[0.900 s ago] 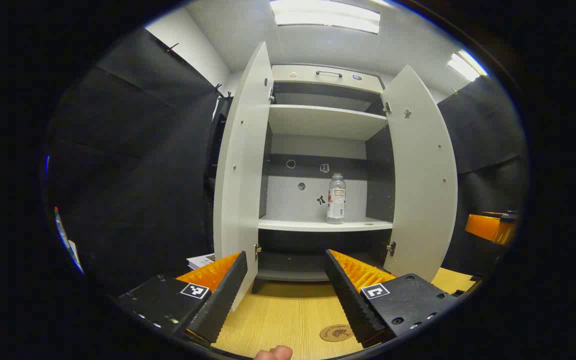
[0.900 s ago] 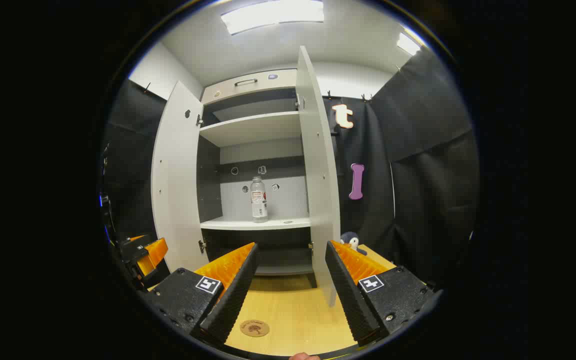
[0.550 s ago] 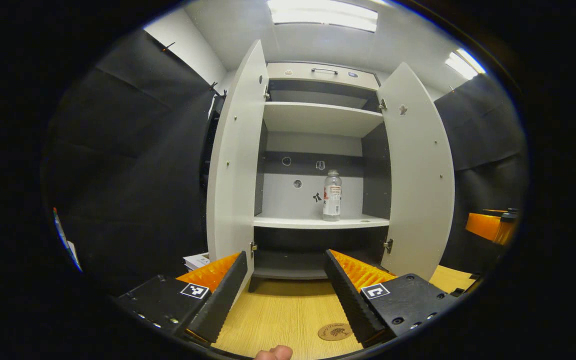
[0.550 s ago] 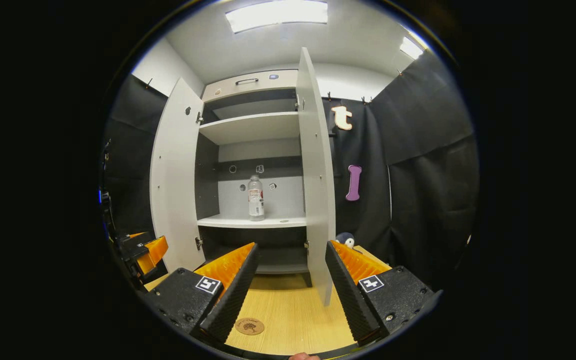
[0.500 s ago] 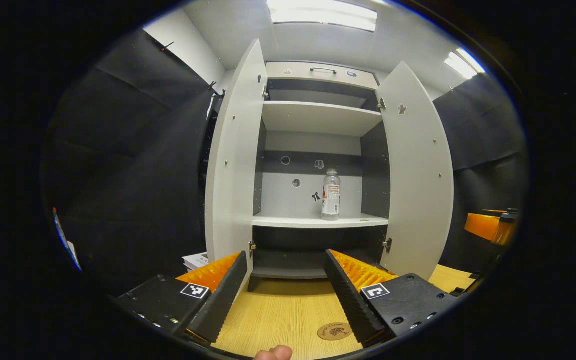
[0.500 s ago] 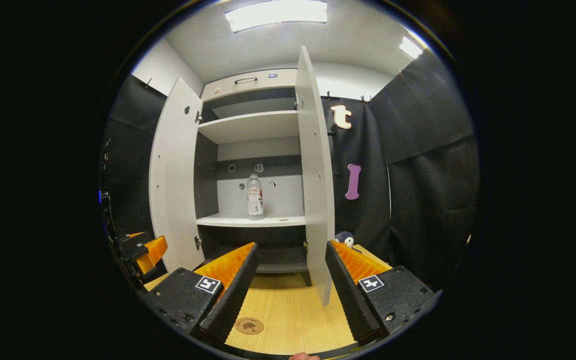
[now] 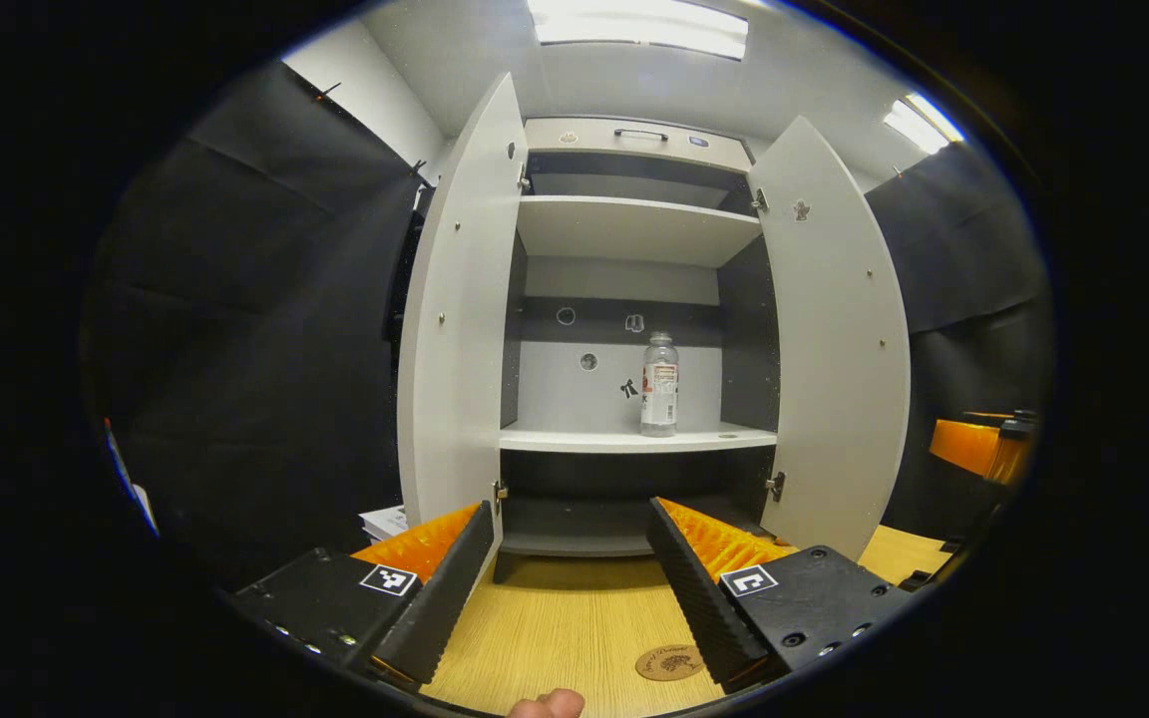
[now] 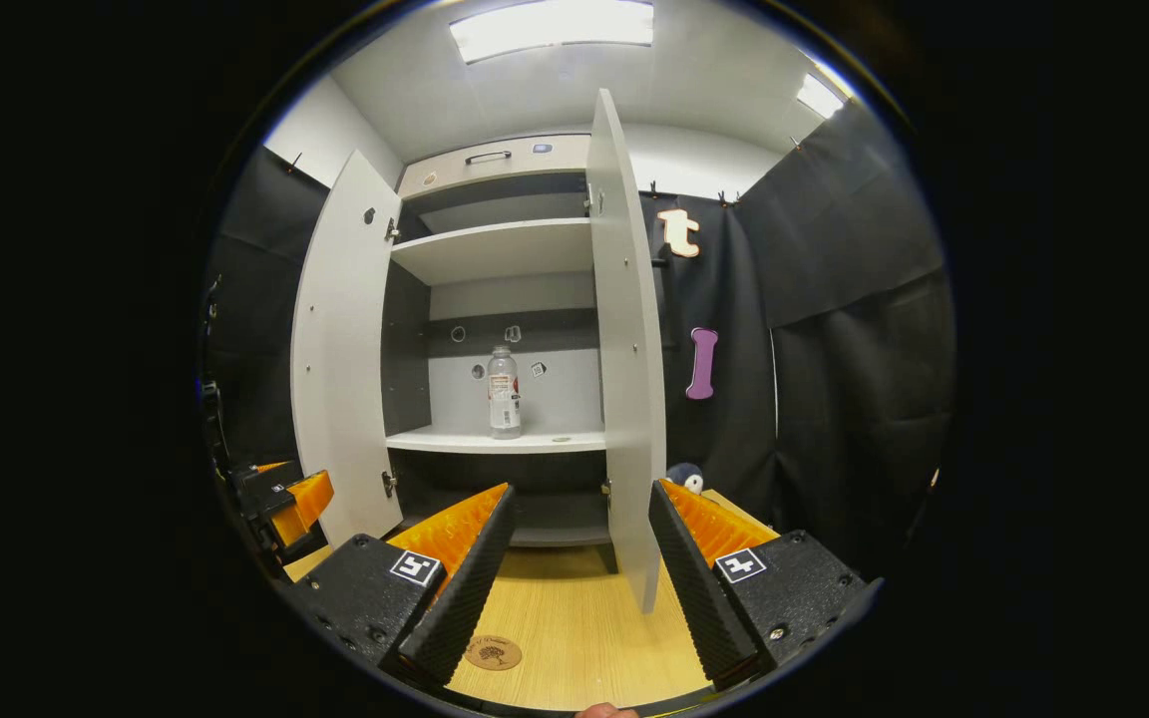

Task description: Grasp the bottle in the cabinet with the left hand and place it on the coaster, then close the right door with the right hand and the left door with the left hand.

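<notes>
Both claws, left claw (image 7: 567, 573) & right claw (image 8: 574, 558), spread wide & empty, have edged closer to the open cabinet (image 7: 634, 234) vs. a sec ago; bottle (image 7: 659, 385) upright at shelf's right front, coaster (image 7: 667, 662) on surface's near edge—approach only, grasp not begun.

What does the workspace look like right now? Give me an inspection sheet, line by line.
Surface: wooden table, with the cabinet standing at its back.
Job's things: bottle upright on the middle shelf; coaster bare on the table near the grippers; left door and right door both open.
Clutter: a booklet by the left door; a small plush toy behind the right door.
Grippers: left gripper open and empty, short of the cabinet; right gripper open and empty, its jaws either side of the right door's edge.
Cables: nothing seen.
Surroundings: black cloth walls, ceiling lights on.
</notes>
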`<move>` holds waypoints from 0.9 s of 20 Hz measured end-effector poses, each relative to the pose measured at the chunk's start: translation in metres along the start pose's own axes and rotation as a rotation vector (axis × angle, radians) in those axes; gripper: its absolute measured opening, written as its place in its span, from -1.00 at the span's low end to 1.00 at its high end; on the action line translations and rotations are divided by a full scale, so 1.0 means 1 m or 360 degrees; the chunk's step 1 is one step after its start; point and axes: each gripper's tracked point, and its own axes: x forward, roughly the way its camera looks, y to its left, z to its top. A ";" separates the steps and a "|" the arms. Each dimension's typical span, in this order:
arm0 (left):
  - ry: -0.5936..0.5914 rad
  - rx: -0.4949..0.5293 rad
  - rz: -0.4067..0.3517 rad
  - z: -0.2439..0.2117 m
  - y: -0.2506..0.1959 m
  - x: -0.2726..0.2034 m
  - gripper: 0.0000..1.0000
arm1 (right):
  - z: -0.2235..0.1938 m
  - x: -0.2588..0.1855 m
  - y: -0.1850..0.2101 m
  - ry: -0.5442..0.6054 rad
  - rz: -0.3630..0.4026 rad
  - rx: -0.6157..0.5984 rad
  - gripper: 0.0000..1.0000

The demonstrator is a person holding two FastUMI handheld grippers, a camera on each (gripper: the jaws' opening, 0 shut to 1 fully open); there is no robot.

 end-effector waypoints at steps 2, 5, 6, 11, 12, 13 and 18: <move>-0.0007 0.0001 0.0003 0.001 0.001 0.002 0.89 | 0.001 0.001 0.000 -0.0006 0.0005 -0.0005 0.65; -0.0022 -0.0012 -0.0023 0.005 -0.003 0.012 0.89 | 0.000 0.004 0.001 -0.0009 0.0015 -0.0007 0.65; -0.0025 -0.0022 -0.0044 0.006 -0.006 0.017 0.89 | 0.001 0.005 0.001 -0.0007 0.0019 -0.0010 0.65; -0.0062 -0.0017 -0.0201 0.023 -0.035 0.066 0.89 | 0.006 0.018 0.006 -0.0017 0.0041 -0.0015 0.65; -0.0061 -0.0017 -0.0240 0.026 -0.043 0.079 0.89 | 0.007 0.020 0.005 -0.0011 0.0040 -0.0020 0.65; -0.0061 -0.0033 -0.0286 0.029 -0.053 0.092 0.89 | 0.008 0.021 0.004 -0.0010 0.0036 -0.0024 0.65; -0.0111 -0.0067 -0.0404 0.051 -0.088 0.163 0.89 | 0.011 0.022 -0.007 -0.0008 -0.0013 -0.0058 0.65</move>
